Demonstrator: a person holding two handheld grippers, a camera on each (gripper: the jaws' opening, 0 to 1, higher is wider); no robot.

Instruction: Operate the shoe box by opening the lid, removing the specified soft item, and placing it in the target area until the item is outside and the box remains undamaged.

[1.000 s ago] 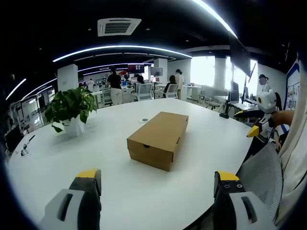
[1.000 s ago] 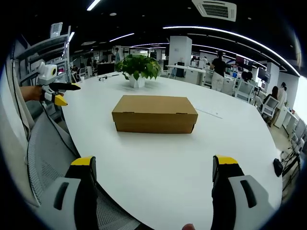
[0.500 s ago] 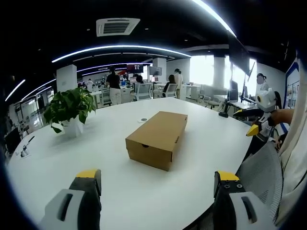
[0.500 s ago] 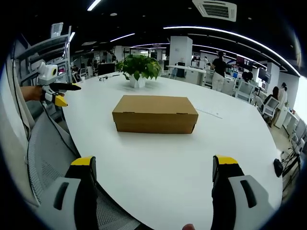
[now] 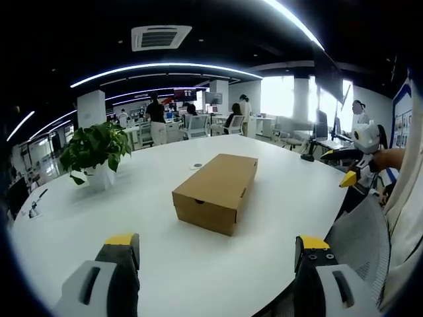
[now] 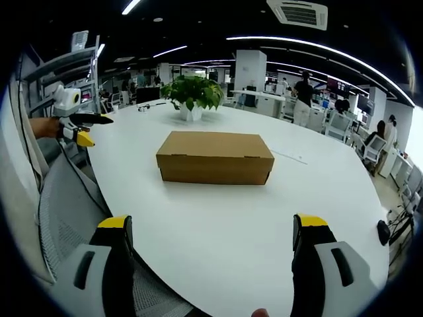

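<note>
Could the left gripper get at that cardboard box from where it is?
Probably yes. The left gripper has its jaws spread, and only bare white table lies between it and the closed shoe box; the potted plant stands off to one side.

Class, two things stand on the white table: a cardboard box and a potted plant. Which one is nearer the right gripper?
The closed cardboard shoe box. It sits mid-table ahead of the right gripper, while the potted plant stands beyond it by the far edge.

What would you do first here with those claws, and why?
Probably bring both claws forward to the cardboard shoe box. Its lid is shut, it lies alone mid-table, and the open left claw and right claw hang short of it.
</note>
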